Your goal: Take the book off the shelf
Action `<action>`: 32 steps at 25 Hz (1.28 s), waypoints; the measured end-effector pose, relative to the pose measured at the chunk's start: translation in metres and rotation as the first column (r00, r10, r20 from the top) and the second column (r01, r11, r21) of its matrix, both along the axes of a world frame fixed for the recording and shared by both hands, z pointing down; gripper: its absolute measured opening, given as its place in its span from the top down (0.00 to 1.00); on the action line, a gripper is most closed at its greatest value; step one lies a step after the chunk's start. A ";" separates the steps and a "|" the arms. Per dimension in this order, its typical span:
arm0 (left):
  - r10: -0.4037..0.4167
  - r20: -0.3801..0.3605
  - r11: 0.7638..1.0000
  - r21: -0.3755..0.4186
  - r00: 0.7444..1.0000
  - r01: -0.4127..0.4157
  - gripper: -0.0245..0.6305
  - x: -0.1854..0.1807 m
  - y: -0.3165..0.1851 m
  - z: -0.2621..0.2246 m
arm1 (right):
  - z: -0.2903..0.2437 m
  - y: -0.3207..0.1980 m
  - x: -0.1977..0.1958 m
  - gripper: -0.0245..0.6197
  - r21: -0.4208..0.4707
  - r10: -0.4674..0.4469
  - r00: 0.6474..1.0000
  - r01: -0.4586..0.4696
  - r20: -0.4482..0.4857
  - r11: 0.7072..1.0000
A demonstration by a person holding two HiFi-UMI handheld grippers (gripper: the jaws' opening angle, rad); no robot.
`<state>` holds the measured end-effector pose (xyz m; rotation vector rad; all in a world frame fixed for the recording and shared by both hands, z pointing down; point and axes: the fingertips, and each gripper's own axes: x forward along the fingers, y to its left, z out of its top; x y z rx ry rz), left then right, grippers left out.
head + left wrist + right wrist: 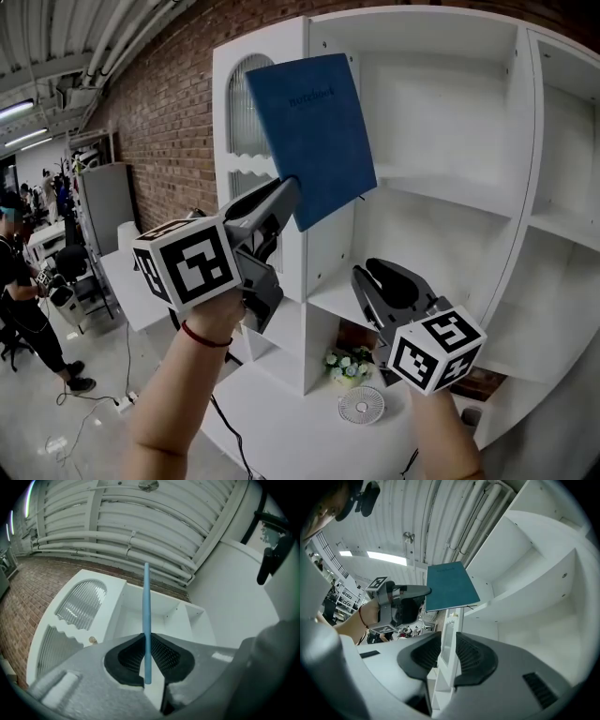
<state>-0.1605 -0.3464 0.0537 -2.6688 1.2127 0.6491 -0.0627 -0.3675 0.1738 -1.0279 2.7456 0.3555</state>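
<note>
A thin blue book (314, 131) hangs in the air in front of the white shelf unit (441, 192), tilted, clear of the shelf boards. My left gripper (286, 192) is shut on its lower left corner. In the left gripper view the book (146, 611) stands edge-on between the pads of the left gripper (146, 641). The right gripper view shows the book (450, 587) up and to the left, held by the left gripper (424, 591). My right gripper (367, 277) is lower and to the right, near the middle shelf. The right gripper (449, 641) holds nothing, its jaws a narrow gap apart.
The shelf compartments near the book look bare. On the low ledge lie a small white fan (362, 405) and a bunch of white flowers (347, 364). A brick wall (159, 122) runs behind on the left. A person (14, 272) stands far left.
</note>
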 end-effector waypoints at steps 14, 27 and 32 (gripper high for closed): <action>0.040 -0.063 0.995 -0.085 0.997 -0.045 0.90 -0.015 0.004 0.078 | 0.029 0.008 -0.001 0.81 -0.025 -0.007 1.000 0.007 0.010 1.000; 0.076 -0.135 0.980 -0.170 0.988 -0.098 0.90 -0.021 -0.012 0.170 | 0.082 0.015 -0.010 0.81 -0.049 -0.056 0.998 0.056 -0.008 0.997; 0.093 -0.168 0.971 -0.202 0.981 -0.127 0.90 -0.020 -0.020 0.202 | 0.104 0.012 -0.016 0.81 -0.101 -0.043 0.999 0.042 -0.004 0.994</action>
